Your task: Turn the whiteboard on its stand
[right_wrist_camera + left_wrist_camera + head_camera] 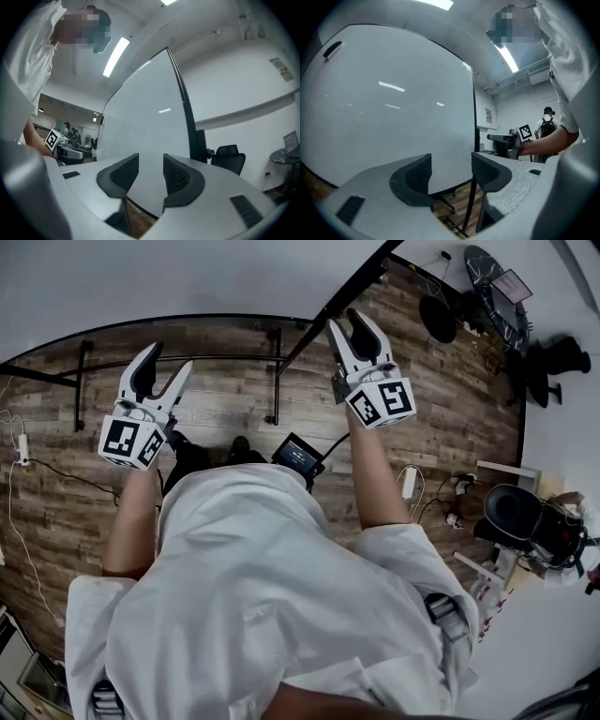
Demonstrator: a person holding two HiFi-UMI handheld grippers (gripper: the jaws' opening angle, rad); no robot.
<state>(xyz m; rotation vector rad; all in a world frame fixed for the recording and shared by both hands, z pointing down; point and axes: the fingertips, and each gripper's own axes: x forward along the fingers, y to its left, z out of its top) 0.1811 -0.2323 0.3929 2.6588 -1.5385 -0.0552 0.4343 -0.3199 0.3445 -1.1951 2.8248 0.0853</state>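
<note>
- Facing the whiteboard (141, 277), the left gripper (167, 360) has its fingers (412, 180) spread and empty; the whiteboard's black side edge shows just past them.
- The right gripper (349, 322) has its fingers (177, 176) apart too, pinching nothing, near that edge.
- The stand (274, 381) sits on the wood floor (450, 418), with a chair (514, 512) well to the right.

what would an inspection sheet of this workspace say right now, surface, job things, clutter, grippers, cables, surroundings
surface: wood-plank floor under the stand
job's things: whiteboard blank, upright on its black stand
clutter: black device with a screen near the person's feet
grippers: left gripper and right gripper both open, fingers empty, held in front of the whiteboard
cables: left power strip and right power strip, both white, on the floor with cables
surroundings: black office chair; people in the background
</note>
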